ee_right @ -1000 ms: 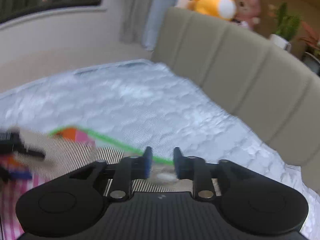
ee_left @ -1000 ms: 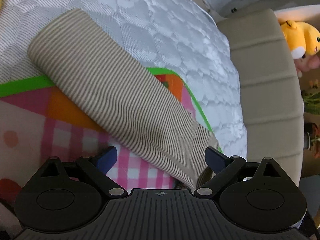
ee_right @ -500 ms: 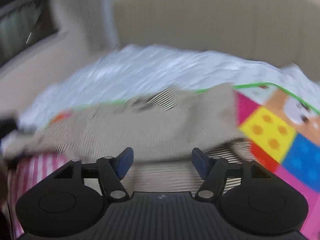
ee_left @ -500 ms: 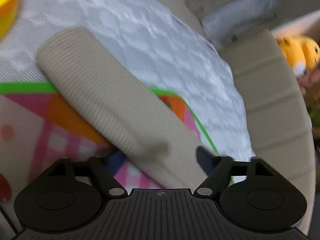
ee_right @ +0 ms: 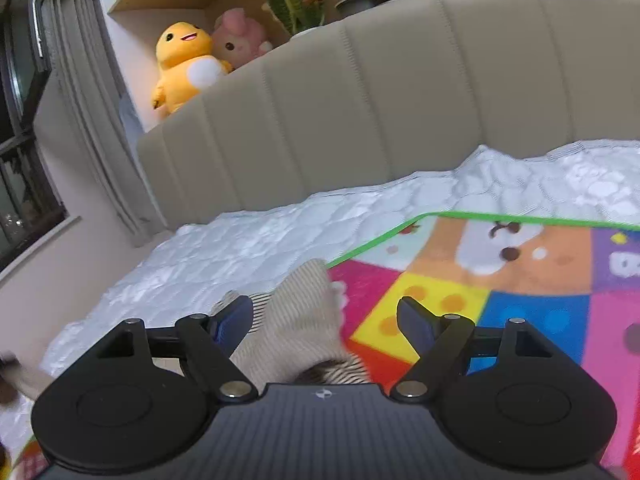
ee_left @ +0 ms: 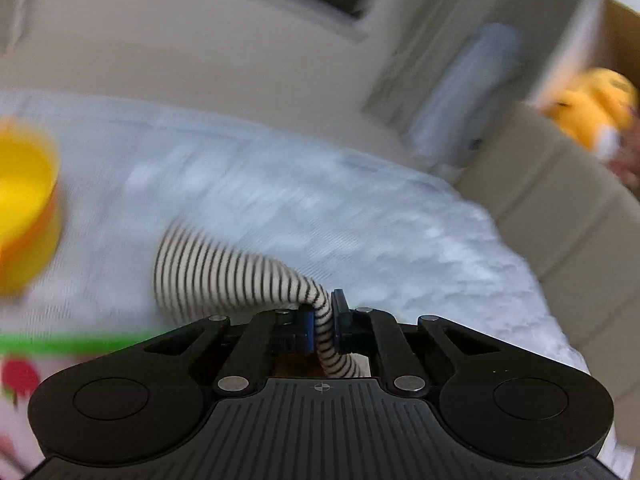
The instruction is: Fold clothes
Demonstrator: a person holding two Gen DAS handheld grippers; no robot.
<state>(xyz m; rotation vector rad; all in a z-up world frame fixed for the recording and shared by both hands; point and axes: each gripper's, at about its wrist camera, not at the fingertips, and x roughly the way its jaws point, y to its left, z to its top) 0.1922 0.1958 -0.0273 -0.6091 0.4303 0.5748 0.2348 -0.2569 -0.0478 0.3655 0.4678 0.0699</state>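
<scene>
Grip status: left gripper [ee_left: 323,322] has gone from spread wide to clenched on a bunched fold of the striped garment [ee_left: 224,268], lifting it off the play mat [ee_right: 500,280] over the mattress [ee_left: 320,200] (view blurred). Right gripper [ee_right: 326,318] jaws are opening, cloth between them unpinched. Judgement: fold stroke starting, left end leading

Ribbed striped knit garment [ee_left: 224,268]; quilted white mattress cover [ee_right: 240,248]; matt padded headboard [ee_right: 400,100].
</scene>
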